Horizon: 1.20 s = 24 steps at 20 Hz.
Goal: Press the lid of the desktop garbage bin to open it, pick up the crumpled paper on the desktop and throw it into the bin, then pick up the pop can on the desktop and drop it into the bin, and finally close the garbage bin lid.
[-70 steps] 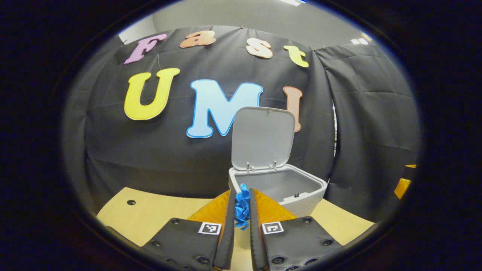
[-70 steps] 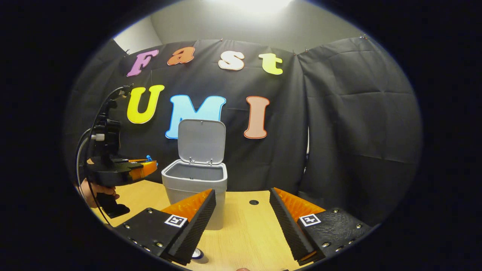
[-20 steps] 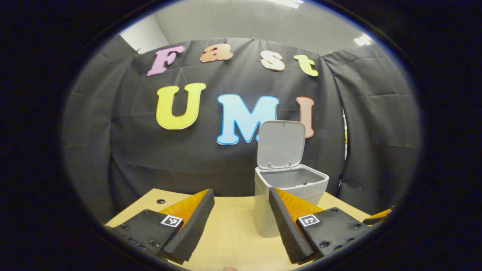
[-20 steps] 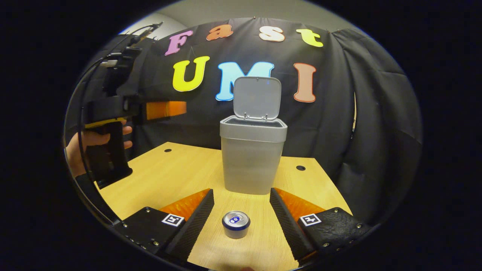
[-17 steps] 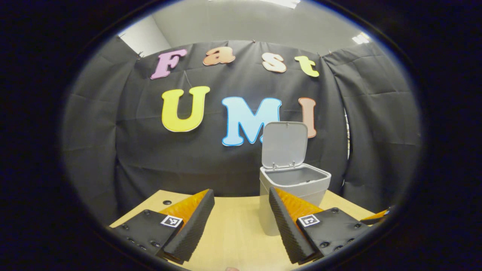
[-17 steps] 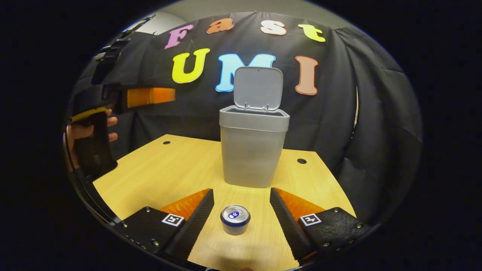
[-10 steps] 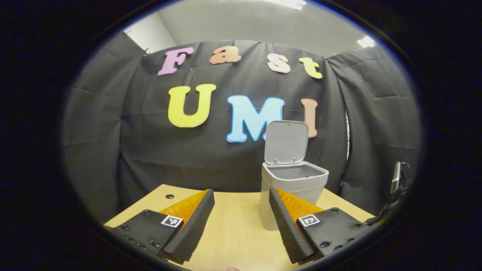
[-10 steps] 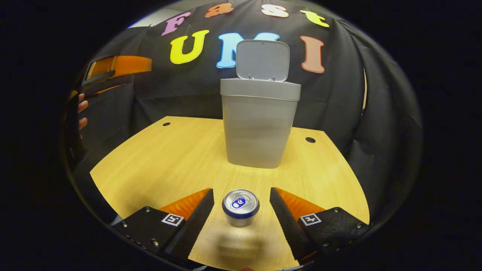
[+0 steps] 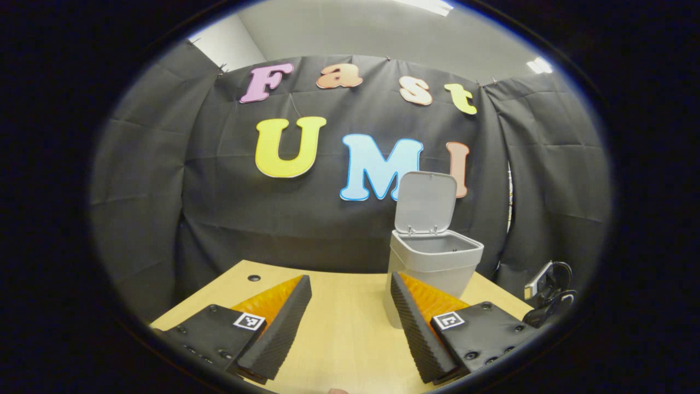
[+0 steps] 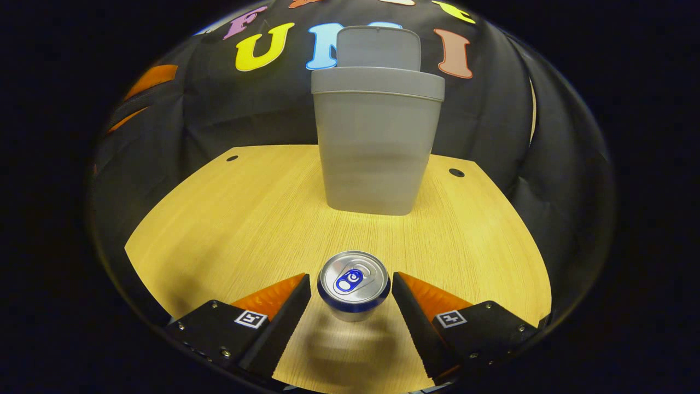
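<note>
Right gripper view: right hand-held gripper (image 10: 350, 290) was spread, can (image 10: 354, 284) upright on tabletop (image 10: 219, 219) between its fingers, just ahead, untouched. Bin (image 10: 374, 137) stood beyond, lid raised.

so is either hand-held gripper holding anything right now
Nothing is held. The right hand-held gripper is open around the upright pop can, fingers apart from its sides. The left hand-held gripper is open and empty.

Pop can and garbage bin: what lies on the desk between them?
Nothing: in the right gripper view, bare desktop separates the pop can from the garbage bin.
</note>
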Tool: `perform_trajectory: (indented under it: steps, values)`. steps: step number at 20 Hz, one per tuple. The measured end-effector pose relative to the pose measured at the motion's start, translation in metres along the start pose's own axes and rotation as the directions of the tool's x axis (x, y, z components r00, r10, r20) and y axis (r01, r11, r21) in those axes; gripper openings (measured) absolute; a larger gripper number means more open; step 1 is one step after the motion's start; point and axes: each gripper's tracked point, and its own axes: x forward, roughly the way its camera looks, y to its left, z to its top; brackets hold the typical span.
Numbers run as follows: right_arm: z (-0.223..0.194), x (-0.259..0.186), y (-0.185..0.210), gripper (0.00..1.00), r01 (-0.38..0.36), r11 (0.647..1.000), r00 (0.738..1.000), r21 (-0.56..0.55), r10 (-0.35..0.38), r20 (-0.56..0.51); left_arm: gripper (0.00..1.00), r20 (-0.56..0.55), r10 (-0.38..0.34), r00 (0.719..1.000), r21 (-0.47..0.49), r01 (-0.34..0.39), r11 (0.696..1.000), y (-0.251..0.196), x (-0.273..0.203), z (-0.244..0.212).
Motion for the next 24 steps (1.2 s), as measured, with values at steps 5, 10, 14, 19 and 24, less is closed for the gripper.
perform_trajectory:
  steps: [5,10,14,19,24]
  values:
    - [-0.001,0.004,-0.002,0.85,0.013,1.000,1.000,-0.013,-0.014,-0.015,0.94,0.007,-0.010,1.000,0.020,0.010,1.000,-0.001,0.000,0.001]
    - [0.015,-0.010,-0.001,0.84,0.016,1.000,0.999,-0.018,-0.015,0.029,0.97,-0.004,-0.018,1.000,0.014,0.018,1.000,-0.001,0.000,-0.007]
    - [0.059,-0.034,-0.003,0.84,0.008,1.000,0.992,0.004,-0.009,0.122,0.96,-0.008,-0.016,1.000,0.010,0.016,1.000,0.000,0.001,-0.011]
    - [0.139,-0.068,-0.005,0.84,-0.007,1.000,0.957,-0.004,0.008,0.290,0.94,0.008,-0.015,1.000,-0.002,0.015,1.000,-0.001,-0.002,-0.008]
    - [0.219,-0.089,-0.008,0.84,-0.010,1.000,0.887,-0.015,0.016,0.461,0.94,0.015,-0.011,1.000,-0.017,0.011,1.000,0.000,-0.001,-0.006]
